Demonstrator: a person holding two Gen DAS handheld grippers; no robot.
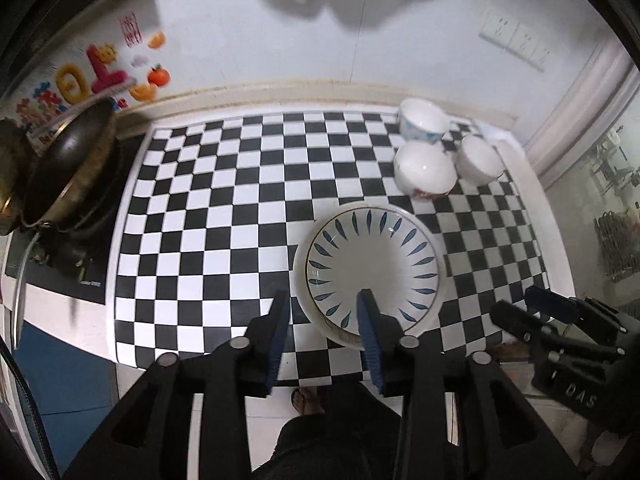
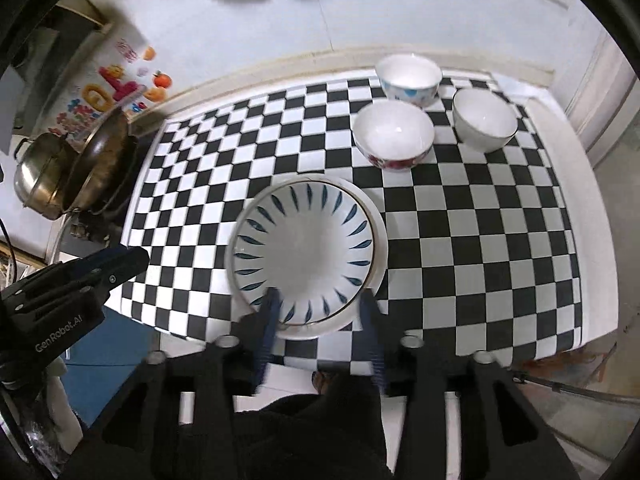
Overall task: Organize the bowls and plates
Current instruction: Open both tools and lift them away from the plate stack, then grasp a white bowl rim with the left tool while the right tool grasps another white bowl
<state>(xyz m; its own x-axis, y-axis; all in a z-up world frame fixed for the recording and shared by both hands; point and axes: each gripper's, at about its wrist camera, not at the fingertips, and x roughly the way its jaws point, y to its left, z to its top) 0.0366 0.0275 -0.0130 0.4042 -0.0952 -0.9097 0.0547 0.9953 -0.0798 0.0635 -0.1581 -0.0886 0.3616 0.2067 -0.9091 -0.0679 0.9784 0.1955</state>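
We hold both grippers wide open and empty: left gripper (image 1: 324, 312) and right gripper (image 2: 320, 308) over the leaf-patterned plate's (image 2: 308, 248) near rim

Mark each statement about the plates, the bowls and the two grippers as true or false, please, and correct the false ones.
1. Three small bowls stand at the far right of the checkered table. True.
2. The leaf-pattern plate lies on top of another plate. True.
3. The red-flower bowl is stacked inside the blue-pattern bowl. False: they stand side by side.
4. The right gripper is shut on the plain white bowl. False: it is open, near the plate stack.
5. The left gripper is open. True.
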